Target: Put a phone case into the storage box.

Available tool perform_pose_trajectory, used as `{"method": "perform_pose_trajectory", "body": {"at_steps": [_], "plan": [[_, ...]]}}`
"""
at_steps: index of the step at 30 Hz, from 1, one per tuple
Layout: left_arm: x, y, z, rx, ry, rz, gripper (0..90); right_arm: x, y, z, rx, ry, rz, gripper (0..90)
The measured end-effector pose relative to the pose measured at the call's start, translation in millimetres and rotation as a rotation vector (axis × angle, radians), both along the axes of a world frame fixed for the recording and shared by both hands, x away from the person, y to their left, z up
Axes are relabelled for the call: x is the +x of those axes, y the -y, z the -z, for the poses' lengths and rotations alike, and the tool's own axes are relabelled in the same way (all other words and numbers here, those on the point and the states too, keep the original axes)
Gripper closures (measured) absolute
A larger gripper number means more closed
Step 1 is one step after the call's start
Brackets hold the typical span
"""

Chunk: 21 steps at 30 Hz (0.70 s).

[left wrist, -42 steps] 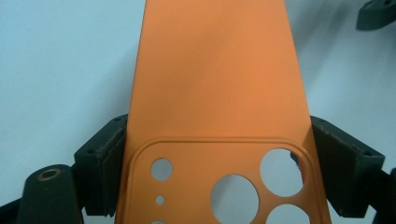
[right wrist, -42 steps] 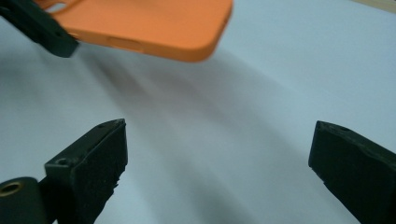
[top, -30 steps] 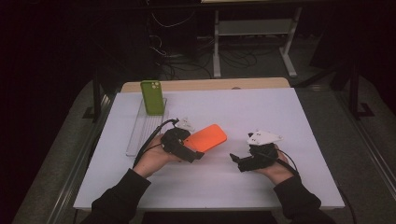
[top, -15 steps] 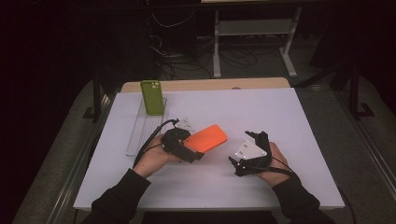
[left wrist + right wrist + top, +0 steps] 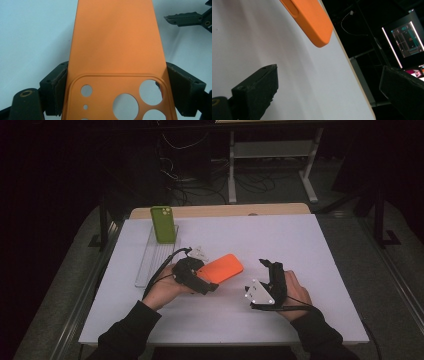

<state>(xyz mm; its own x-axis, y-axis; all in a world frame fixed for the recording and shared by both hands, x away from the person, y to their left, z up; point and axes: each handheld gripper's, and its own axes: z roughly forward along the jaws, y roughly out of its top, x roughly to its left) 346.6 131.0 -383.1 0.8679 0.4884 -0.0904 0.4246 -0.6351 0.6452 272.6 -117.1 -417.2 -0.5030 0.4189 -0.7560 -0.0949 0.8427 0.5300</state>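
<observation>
Orange phone case [image 5: 223, 268] sat mid-table, its camera-cutout end clamped between the left gripper's [image 5: 116, 82] jaws; farther right, the right gripper [image 5: 267, 270] stood apart from the case with jaws spread, holding nothing

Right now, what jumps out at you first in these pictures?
The bright orange phone case stands out against the white table, clamped at its camera-hole end by the left gripper. Behind it, a green phone case stands upright at the far end of a clear rack. The right gripper hangs open beside the orange one.
</observation>
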Motion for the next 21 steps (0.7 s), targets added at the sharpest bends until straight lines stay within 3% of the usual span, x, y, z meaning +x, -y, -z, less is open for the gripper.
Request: {"method": "perform_pose_trajectory", "body": {"at_steps": [4, 9, 12, 14, 17, 21], "plan": [[0.1, -0.4, -0.1, 0.009, -0.004, 0.006, 15.7, -2.9, -3.5, 1.0, -0.046, 0.063, -0.013, 1.3], [0.5, -0.8, -0.3, 0.019, -0.002, 0.014, 15.6, -6.3, -10.2, 3.9, -0.144, 0.158, -0.044, 1.5], [-0.9, 0.8, 1.0, -0.003, -0.009, -0.002, 15.7, -7.8, -13.9, 5.9, -0.182, 0.209, -0.047, 2.7], [-0.9, 0.7, 0.7, 0.005, -0.009, 0.005, 15.7, -9.6, -16.0, 8.0, -0.191, 0.21, -0.051, 3.2], [0.1, -0.5, -0.7, 0.036, -0.007, 0.031, 15.6, -11.6, -20.0, 9.1, -0.217, 0.259, -0.063, 6.1], [-1.4, 2.3, 0.6, 0.014, -0.009, 0.022, 15.6, -14.4, -26.9, 10.3, -0.249, 0.313, -0.096, 13.1]]}}
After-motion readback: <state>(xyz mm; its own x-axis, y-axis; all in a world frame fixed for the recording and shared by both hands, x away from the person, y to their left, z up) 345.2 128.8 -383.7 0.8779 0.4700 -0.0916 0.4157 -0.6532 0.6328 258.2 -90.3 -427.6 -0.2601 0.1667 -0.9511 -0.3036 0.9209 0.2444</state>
